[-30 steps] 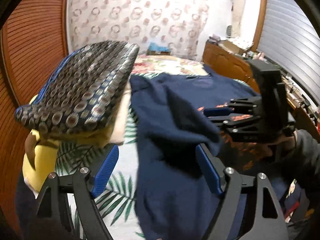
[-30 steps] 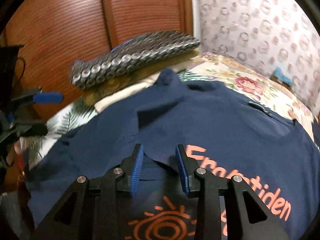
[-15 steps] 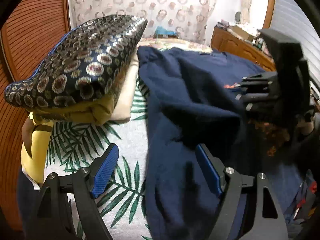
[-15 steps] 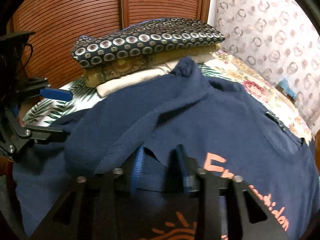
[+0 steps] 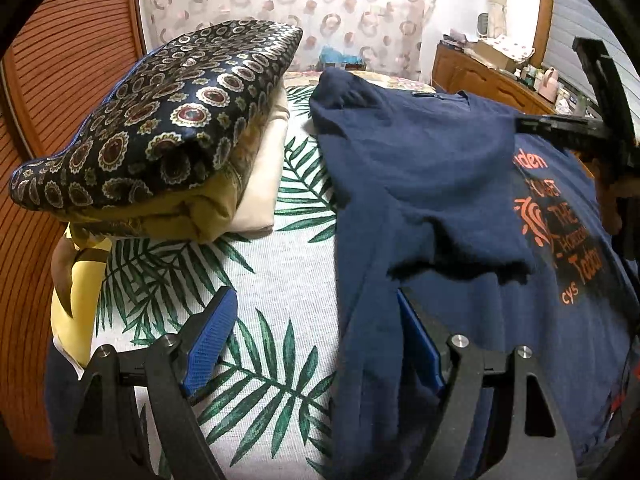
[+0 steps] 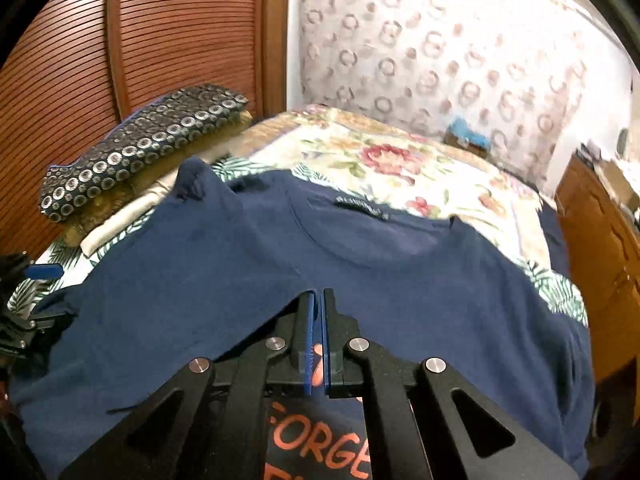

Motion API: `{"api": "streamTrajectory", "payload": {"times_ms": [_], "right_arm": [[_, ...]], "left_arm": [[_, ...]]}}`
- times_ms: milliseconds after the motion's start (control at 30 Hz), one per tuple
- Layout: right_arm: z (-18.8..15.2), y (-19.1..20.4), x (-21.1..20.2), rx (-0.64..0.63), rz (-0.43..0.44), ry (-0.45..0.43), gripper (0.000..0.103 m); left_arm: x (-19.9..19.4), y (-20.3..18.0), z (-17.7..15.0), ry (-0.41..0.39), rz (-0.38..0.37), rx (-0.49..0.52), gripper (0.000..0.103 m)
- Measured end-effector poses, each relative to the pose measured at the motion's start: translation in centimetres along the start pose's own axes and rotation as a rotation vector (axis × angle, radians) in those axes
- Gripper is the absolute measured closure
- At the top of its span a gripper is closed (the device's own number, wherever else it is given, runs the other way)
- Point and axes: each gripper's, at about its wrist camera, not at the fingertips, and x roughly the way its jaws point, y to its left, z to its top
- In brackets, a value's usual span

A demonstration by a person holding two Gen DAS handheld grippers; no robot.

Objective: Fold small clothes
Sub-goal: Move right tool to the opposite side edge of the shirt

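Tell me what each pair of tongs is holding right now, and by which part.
The right tongs are shut on the navy T-shirt, pinching a fold of fabric just above the orange print. The left tongs are open and hold nothing.

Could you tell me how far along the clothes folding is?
Done: a stack of folded patterned clothes sits on the bed. In hand: the right gripper is shut on the navy orange-print T-shirt, one side folded over. Left: finishing its folds; the left gripper is open.

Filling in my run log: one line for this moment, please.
phase: folding navy T-shirt | right gripper: shut on shirt fold | left gripper: open, empty | folded stack: beside shirt
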Motion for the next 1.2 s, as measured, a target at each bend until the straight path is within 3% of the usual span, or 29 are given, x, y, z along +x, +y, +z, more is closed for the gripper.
{"api": "streamTrajectory", "payload": {"times_ms": [200,367,533,800,1000,1200], "right_arm": [[-0.9,0.5,0.0,-0.003,0.006,0.002,0.059],[-2.5,-2.9,-3.4,0.041,0.021,-0.023,0.051],[-5.1,-5.2,-7.1,0.102,-0.022,-0.048,0.05],[-9.9,-10.6,-12.0,0.235,-0.153,-0.049,0.05],[-12.8,-15.0,-13.9,0.342,-0.247,-0.029,0.05],[-14.1,-17.2,-12.7,0.442,-0.232,0.01,0.05]], "left_arm": [[-0.6,0.1,0.0,0.004,-0.014,-0.018,0.023],[-3.4,-1.2,0.7,-0.086,-0.037,0.012,0.023],[-4.0,-3.7,2.9,-0.139,-0.098,0.066,0.023],[0.5,-10.2,7.7,-0.102,-0.216,0.181,0.023],[3.1,-14.4,9.4,-0.059,-0.268,0.251,0.023],[5.5,-16.8,9.8,-0.012,-0.261,0.296,0.023]]}}
